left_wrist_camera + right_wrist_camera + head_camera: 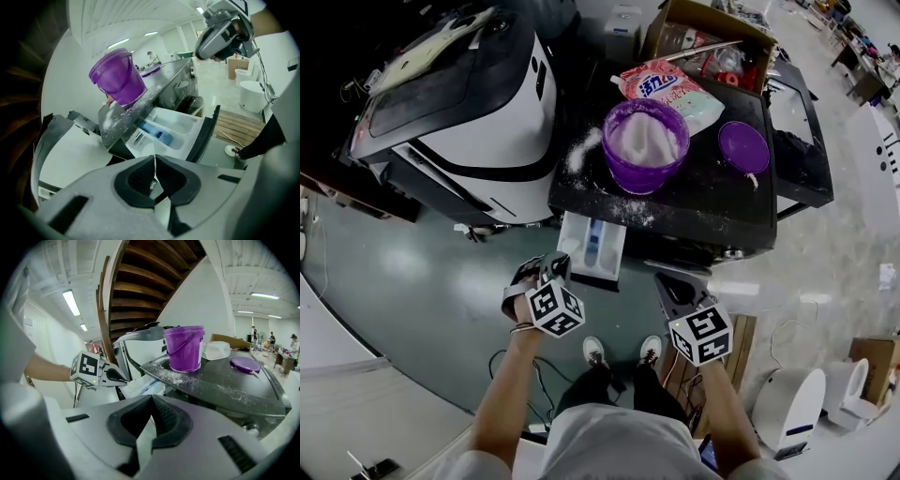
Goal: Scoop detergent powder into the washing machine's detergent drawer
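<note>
Left claw [547, 270] and right claw [675, 289] both pinched shut, empty, hanging over open floor [422, 291]. Left one's just off the pulled-out detergent drawer's [592, 246] front edge. Powder bucket [644, 145] sits above, near the powder-dusted machine top's [703, 202] edge.

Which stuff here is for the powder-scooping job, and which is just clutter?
Job:
- purple bucket, holding powder
- detergent drawer, pulled open
- detergent bag

Lying about:
- purple lid
- cardboard box
- white machine at left
- spilled powder
</note>
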